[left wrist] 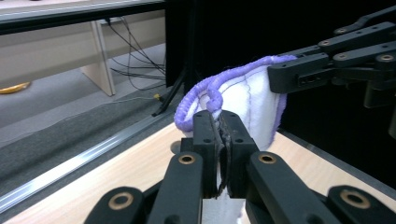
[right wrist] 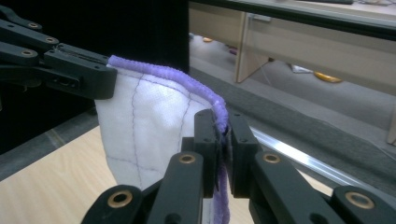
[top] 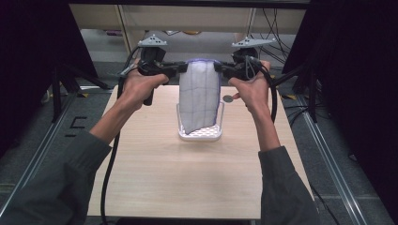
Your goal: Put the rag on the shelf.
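1. Step in hand, as I read it: lowering the white quilted cloth [top: 201,96] into the white perforated basket [top: 200,134] at mid-table. The cloth hangs upright between the two grippers, and its bottom edge is already down inside the basket walls.
2. To do it well: keep both top corners level and the hem taut enough that the cloth hangs as one flat sheet. Centre it over the basket before descending.
3. Descend straight. The basket looks light, so any sideways drag from the cloth could tip or slide it.
4. Let the cloth stack onto itself inside the basket. Bring the grippers slightly together as it goes down so the width fits between the walls.
5. Release only once most of the weight rests in the basket, otherwise the top may flop over the rim.
6. Left gripper [top: 180,69]: jaws pinched fully together on the purple piped hem [left wrist: 205,91] at the cloth's upper left corner, with no gap visible in the left gripper view.
7. Right gripper [top: 220,69]: jaws likewise clamped tight on the purple hem at the upper right corner, fabric trapped between the pads [right wrist: 211,135].
8. A small round disc [top: 228,99] sits on the wooden table [top: 155,187] just right of the cloth, clear of the basket. Leave it alone.
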